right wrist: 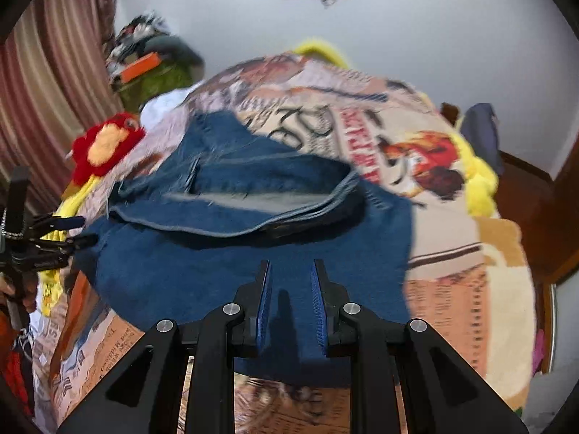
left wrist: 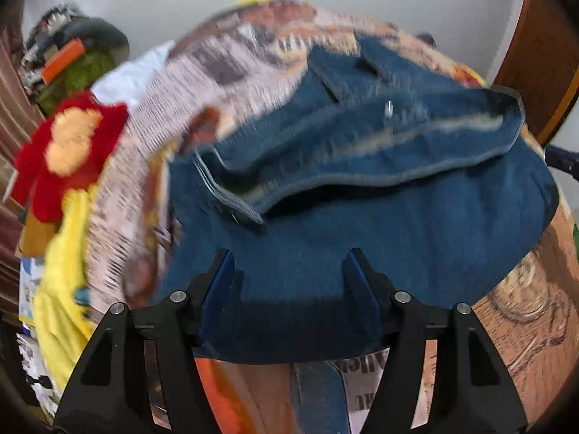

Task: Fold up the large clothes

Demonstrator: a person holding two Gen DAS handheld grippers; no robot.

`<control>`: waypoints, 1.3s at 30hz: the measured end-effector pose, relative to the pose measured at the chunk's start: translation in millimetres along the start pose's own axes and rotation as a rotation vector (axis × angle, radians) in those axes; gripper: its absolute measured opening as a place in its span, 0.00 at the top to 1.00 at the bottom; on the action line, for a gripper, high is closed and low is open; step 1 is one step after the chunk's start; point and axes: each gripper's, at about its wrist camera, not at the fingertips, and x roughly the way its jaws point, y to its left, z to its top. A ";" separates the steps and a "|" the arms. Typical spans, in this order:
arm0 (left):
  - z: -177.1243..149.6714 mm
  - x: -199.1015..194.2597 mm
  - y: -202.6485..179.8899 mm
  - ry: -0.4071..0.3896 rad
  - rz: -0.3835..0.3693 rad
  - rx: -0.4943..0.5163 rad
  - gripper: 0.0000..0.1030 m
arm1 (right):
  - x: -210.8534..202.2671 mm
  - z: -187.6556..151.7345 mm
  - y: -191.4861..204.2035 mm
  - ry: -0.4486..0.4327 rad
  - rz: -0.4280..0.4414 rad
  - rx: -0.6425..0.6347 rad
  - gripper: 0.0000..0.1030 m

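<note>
Blue denim jeans (left wrist: 362, 224) lie folded over themselves on a printed blanket (left wrist: 202, 83). My left gripper (left wrist: 289, 264) hangs open just above the near denim layer, and its blue pads (left wrist: 220, 278) touch nothing. In the right wrist view the jeans (right wrist: 224, 253) spread ahead of the right gripper (right wrist: 292, 278). That gripper is nearly shut, with a strip of the near denim edge between its pads. The left gripper (right wrist: 68, 231) shows at the left edge of that view. The right gripper's tip (left wrist: 561, 159) shows at the right edge of the left wrist view.
A red and yellow plush toy (right wrist: 105, 144) and yellow cloth (left wrist: 65, 260) lie left of the jeans. Further back there is a green heap with an orange box (right wrist: 141, 67). A striped curtain (right wrist: 54, 72) hangs on the left. Brown wooden furniture (left wrist: 542, 65) stands on the right.
</note>
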 end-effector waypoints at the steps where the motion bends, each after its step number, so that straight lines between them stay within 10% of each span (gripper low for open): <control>1: -0.7 5.9 -0.3 0.014 0.000 -0.001 0.38 | 7.2 -0.6 4.1 0.016 0.006 -0.008 0.84; 11: 39.0 50.4 32.8 0.017 0.078 -0.063 0.35 | 69.9 27.7 19.8 0.080 -0.013 -0.058 0.84; 26: 103.0 97.1 74.4 -0.002 0.070 -0.239 0.28 | 107.6 86.8 -30.2 0.030 -0.033 0.187 0.84; 39: 100.3 0.8 48.2 -0.146 0.014 -0.154 0.28 | 36.3 78.4 22.2 -0.036 0.066 0.068 0.84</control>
